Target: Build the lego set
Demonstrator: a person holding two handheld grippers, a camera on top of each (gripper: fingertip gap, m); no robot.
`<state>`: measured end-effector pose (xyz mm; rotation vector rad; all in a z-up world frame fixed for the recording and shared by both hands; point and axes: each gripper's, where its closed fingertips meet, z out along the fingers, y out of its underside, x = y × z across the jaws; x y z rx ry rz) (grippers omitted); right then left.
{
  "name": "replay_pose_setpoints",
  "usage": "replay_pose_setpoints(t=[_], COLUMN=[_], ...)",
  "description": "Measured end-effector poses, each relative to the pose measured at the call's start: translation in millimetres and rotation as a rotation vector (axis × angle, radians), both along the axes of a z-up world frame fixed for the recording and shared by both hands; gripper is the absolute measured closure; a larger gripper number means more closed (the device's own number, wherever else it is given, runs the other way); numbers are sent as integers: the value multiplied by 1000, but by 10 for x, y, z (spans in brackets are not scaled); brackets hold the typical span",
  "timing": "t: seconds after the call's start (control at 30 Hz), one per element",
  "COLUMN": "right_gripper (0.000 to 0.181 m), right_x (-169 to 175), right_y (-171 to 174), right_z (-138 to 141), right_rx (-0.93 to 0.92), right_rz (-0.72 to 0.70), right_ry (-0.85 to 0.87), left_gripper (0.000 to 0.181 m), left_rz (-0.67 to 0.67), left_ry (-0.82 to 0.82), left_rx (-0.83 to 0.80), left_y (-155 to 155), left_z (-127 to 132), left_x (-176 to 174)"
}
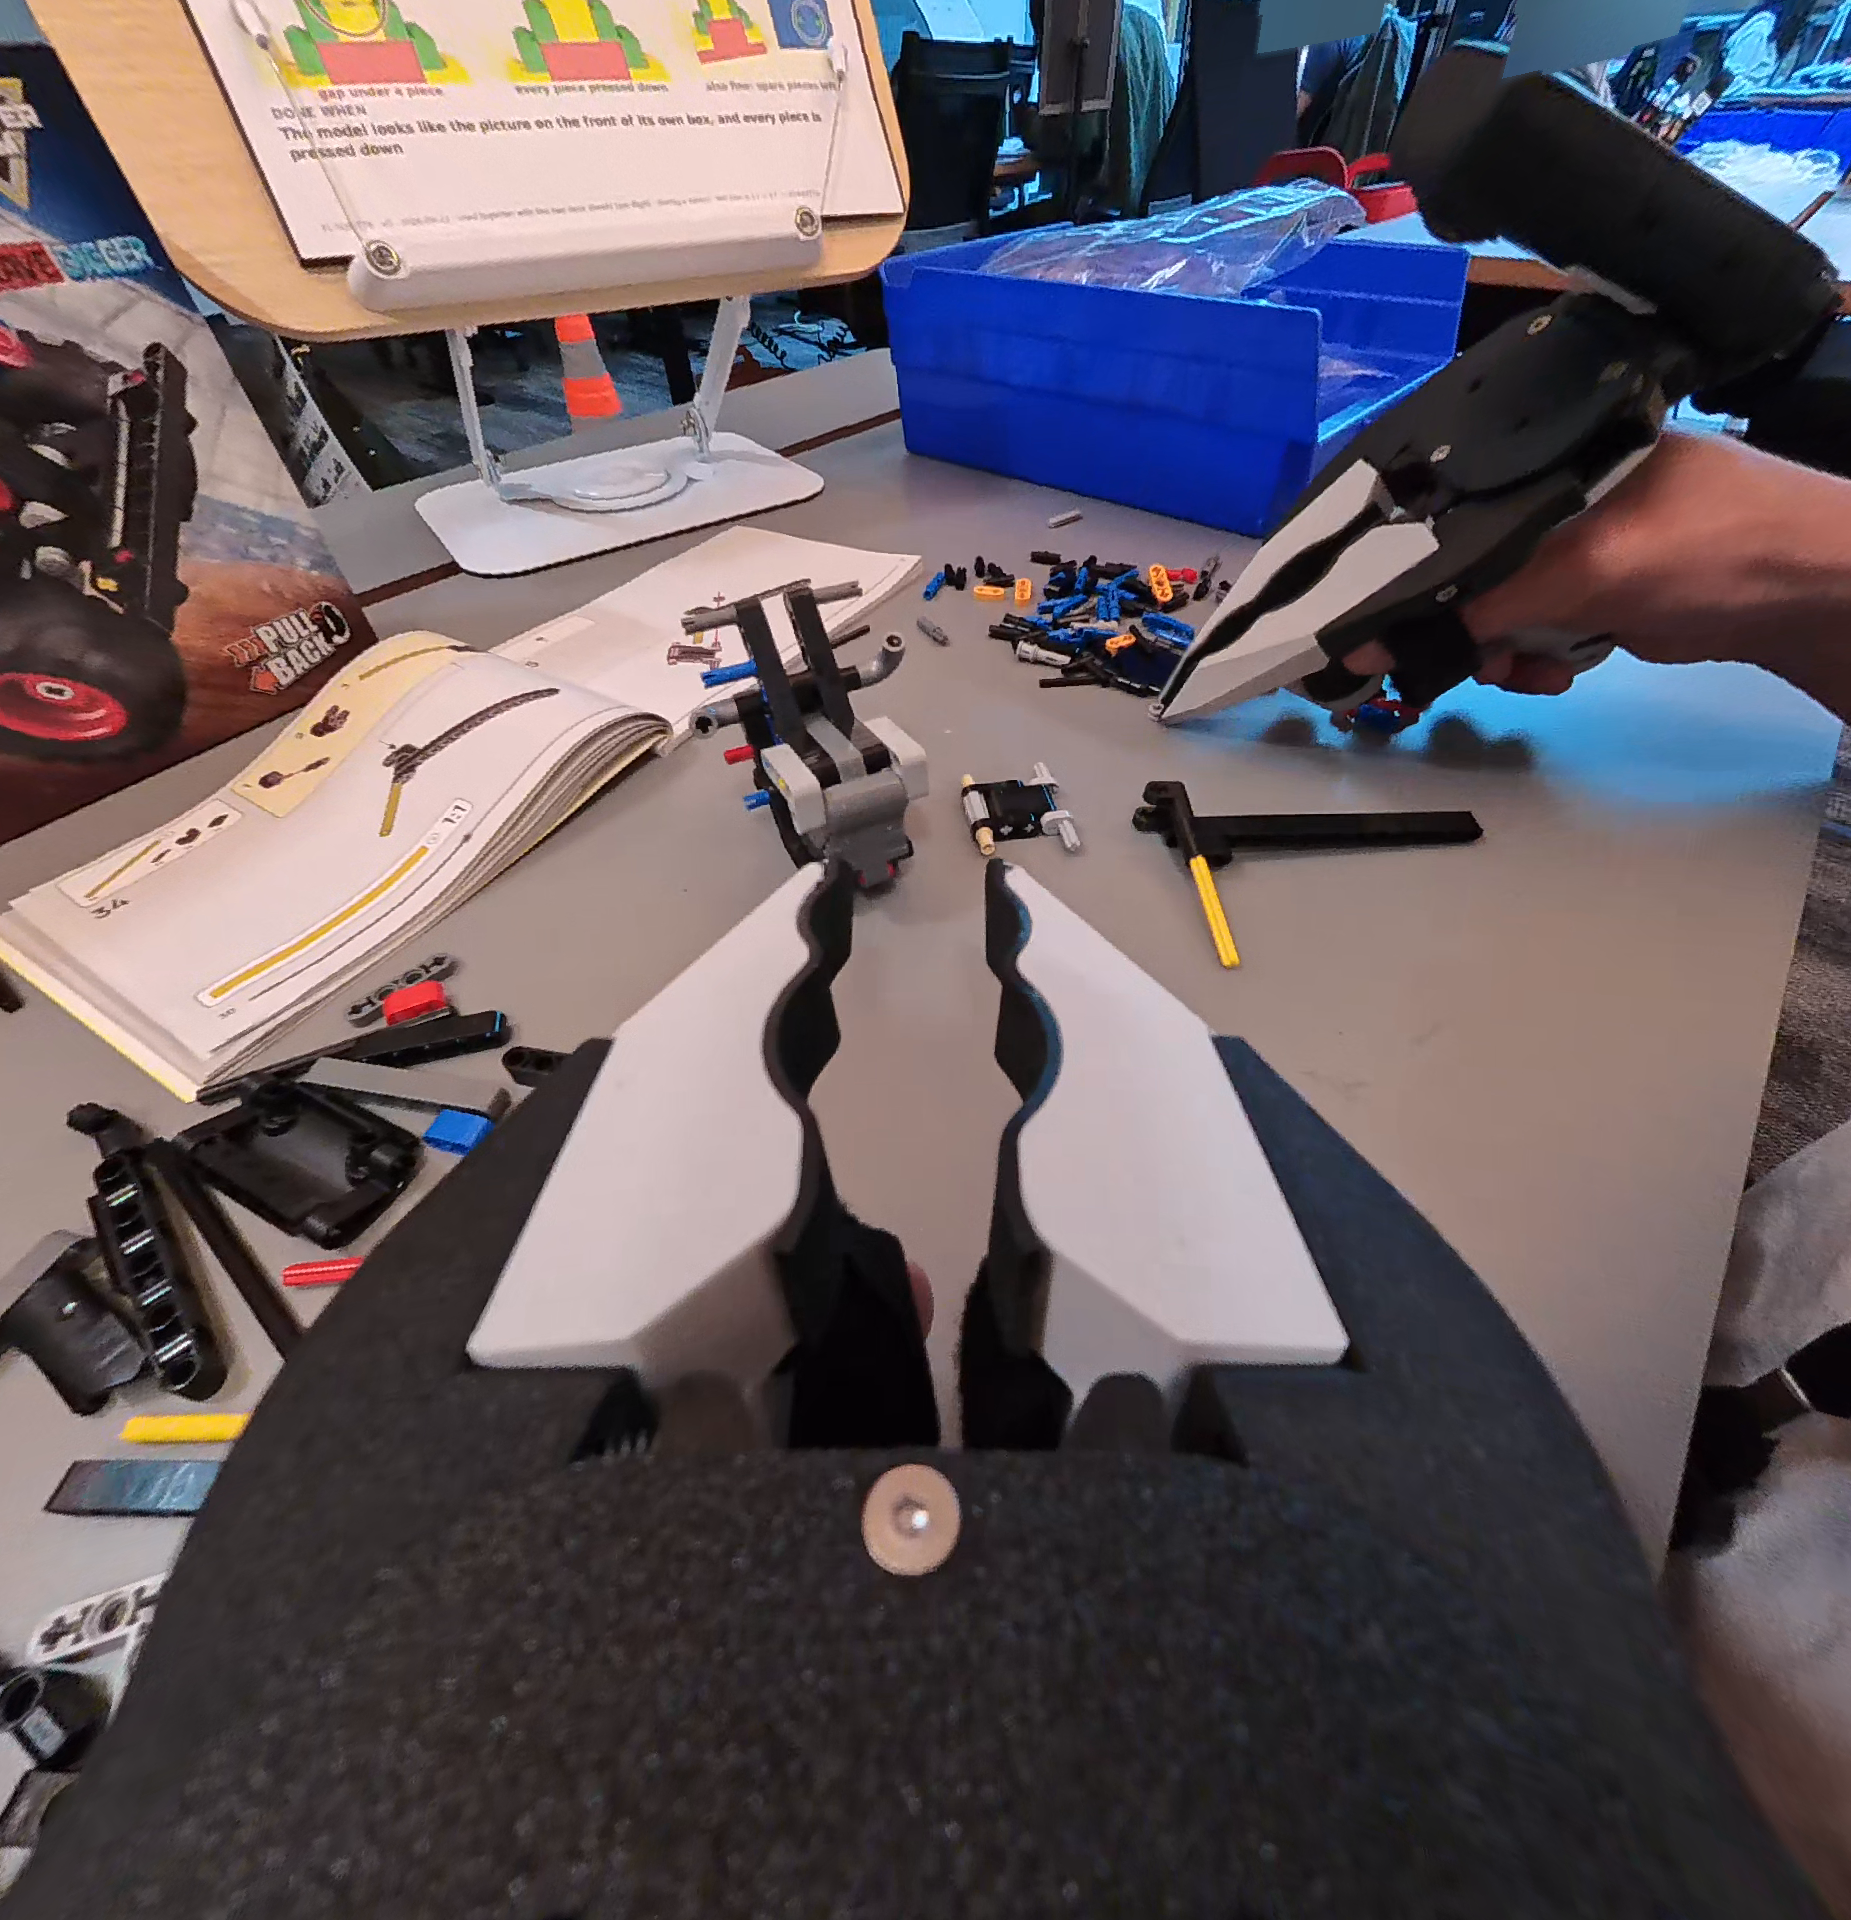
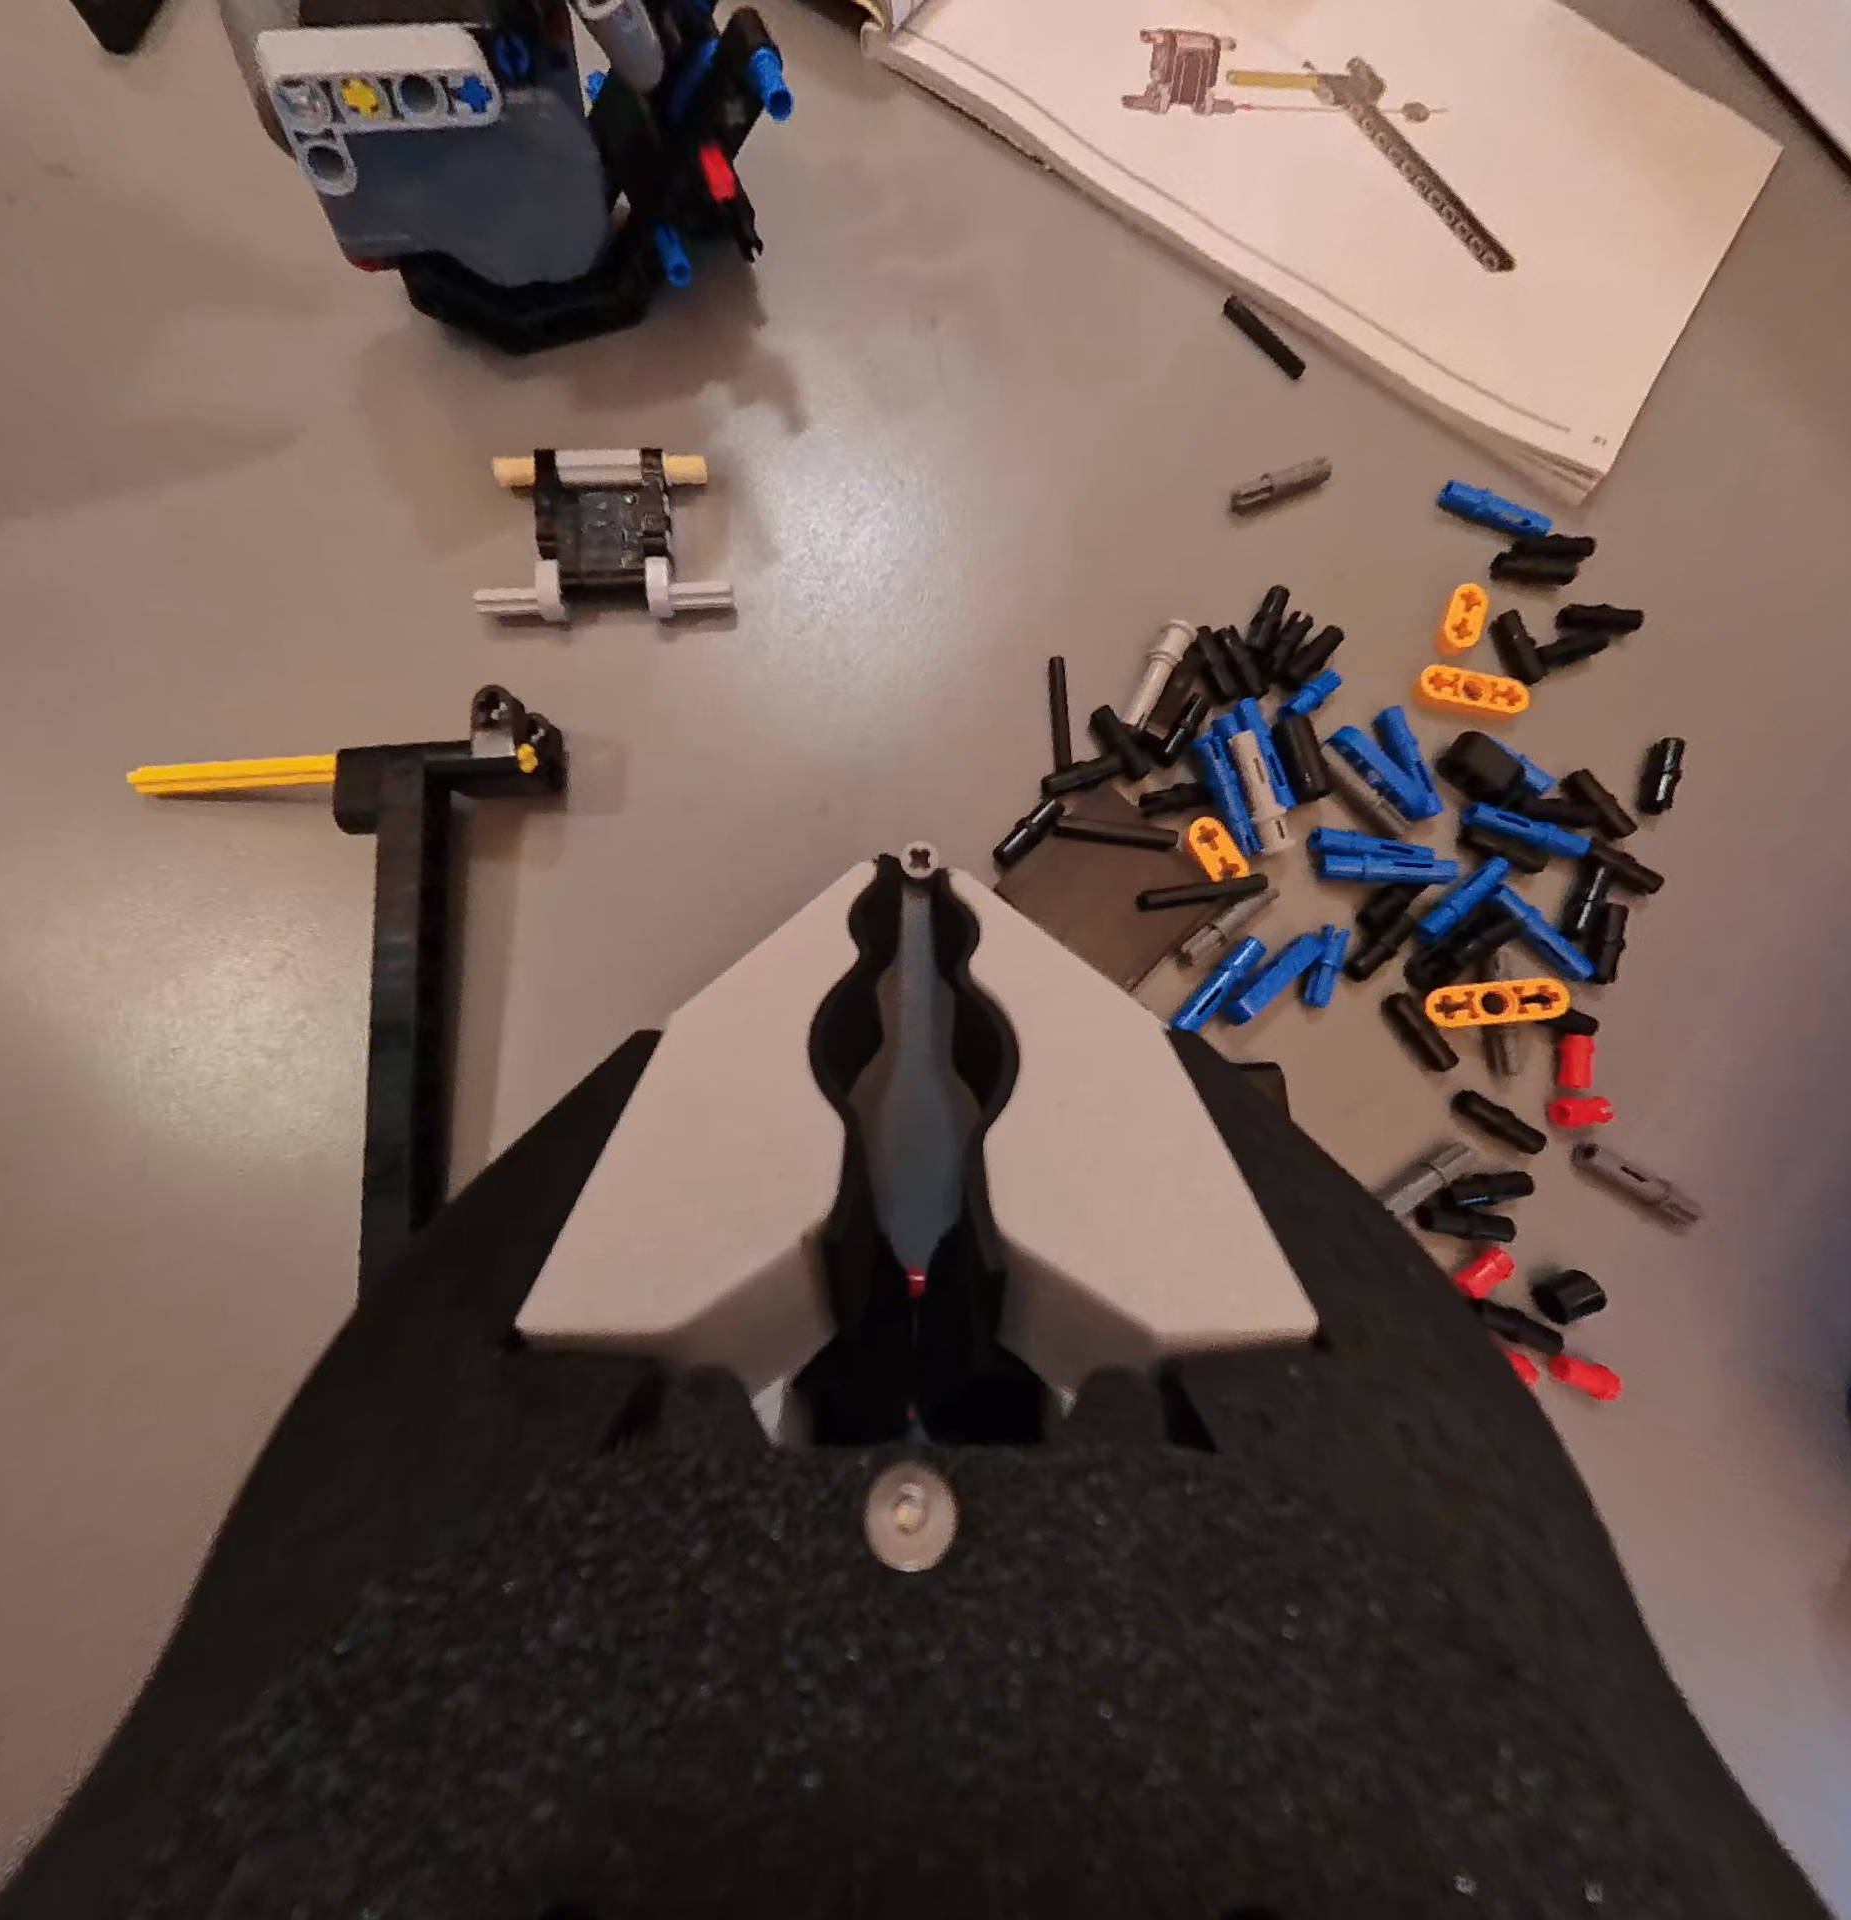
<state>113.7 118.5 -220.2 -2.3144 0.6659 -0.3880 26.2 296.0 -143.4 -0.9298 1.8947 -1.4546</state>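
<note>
On the grey table (image 2: 900, 436), the right gripper (image 2: 916, 868) pinches a small grey cross-ended pin (image 2: 917, 858) — the left gripper (image 1: 916, 883) gapes empty beside the grey-and-black model (image 1: 833, 774).

The left gripper (image 1: 916, 883) hovers with its jaws parted and nothing between them. The right gripper (image 2: 916, 862), held in a bare hand (image 1: 1586, 592), angles downward, tips pinched together.

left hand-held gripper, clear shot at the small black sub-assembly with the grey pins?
Probably yes. The left hand-held gripper is open and empty, and the small black sub-assembly lies just ahead, slightly right, with bare table between. The partly built model stands close on its left, so approach from the right.
</note>
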Motion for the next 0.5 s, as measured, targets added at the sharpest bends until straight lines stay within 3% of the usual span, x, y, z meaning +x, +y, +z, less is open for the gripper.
replay_pose_setpoints(t=[0.5], right_gripper=[180], right_x=[-130], right_y=[0], right_z=[107], right_rx=[39], right_rz=[8], right_ry=[-13], left_gripper=[158], left_rz=[-3], left_ry=[-27], left_rx=[0], left_y=[-3], left_z=[29], left_x=[-22])
